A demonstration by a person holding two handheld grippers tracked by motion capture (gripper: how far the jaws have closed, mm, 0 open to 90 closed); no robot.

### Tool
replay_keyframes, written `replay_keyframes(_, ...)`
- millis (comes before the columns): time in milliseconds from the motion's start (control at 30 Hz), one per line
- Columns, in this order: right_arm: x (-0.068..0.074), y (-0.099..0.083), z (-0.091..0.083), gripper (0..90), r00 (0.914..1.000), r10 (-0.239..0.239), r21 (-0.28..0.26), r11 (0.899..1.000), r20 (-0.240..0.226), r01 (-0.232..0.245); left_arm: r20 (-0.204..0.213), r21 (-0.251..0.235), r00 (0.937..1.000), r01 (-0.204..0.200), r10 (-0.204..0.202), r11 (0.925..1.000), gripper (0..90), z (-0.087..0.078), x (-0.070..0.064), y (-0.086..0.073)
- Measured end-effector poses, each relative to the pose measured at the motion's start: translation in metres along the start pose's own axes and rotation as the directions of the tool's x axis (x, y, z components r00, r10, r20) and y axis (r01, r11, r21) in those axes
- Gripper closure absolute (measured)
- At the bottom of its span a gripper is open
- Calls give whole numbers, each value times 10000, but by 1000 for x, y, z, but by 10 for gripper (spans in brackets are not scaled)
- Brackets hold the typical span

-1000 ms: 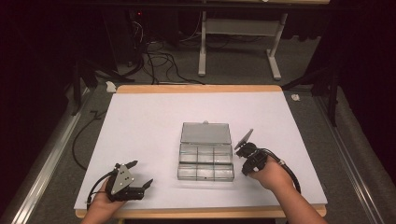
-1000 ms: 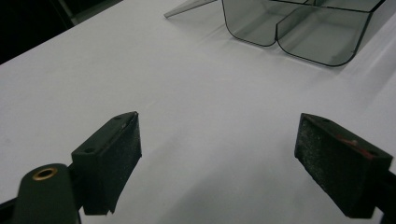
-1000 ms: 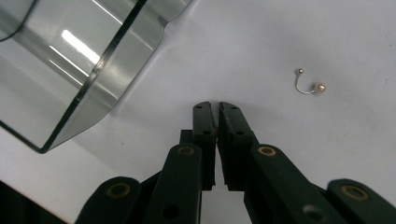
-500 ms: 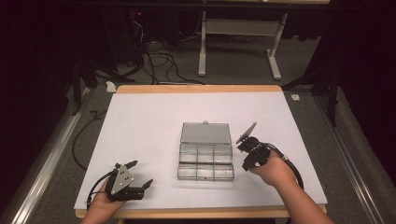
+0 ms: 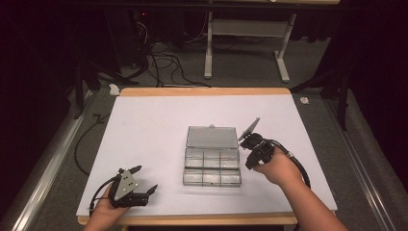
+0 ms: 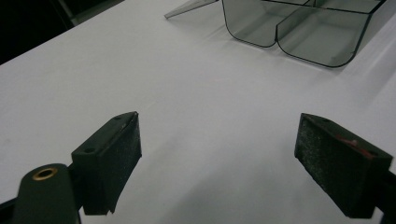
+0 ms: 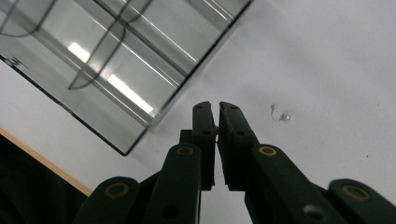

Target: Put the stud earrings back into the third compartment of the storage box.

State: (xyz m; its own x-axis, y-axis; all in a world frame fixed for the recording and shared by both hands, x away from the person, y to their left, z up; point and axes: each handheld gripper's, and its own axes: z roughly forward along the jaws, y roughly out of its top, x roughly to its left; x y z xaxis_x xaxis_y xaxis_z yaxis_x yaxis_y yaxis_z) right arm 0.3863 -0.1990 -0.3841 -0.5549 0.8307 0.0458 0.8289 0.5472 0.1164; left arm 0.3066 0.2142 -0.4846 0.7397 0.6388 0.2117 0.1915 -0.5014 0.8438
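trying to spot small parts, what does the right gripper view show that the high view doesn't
Right gripper view: a tiny pearl earring lying on the white table beside the jaws, and something small pinched between the nearly closed jaws of the right gripper.

High view: the left gripper open near the front edge, both hands, and the floor cables.

Both: the clear compartment box, lid open.

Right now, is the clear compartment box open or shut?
Open. In the high view the compartment box has its lid folded back flat on the table behind it, and its compartments lie uncovered from above.
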Motion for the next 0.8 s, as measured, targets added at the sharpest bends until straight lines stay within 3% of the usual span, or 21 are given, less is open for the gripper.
replay_keyframes(400,18,26,-3,864,9989,-463,1,9989,-23,463,-8,-6,10000,5,-5,10000,153,0,0,0)
replay_keyframes(567,22,33,2,863,9995,-324,108,9994,-67,325,-1,5,10000,24,-24,10000,153,0,0,0)
replay_keyframes(800,24,47,15,863,9979,-644,196,9977,-87,645,11,9,10000,30,-30,10000,153,0,0,0)
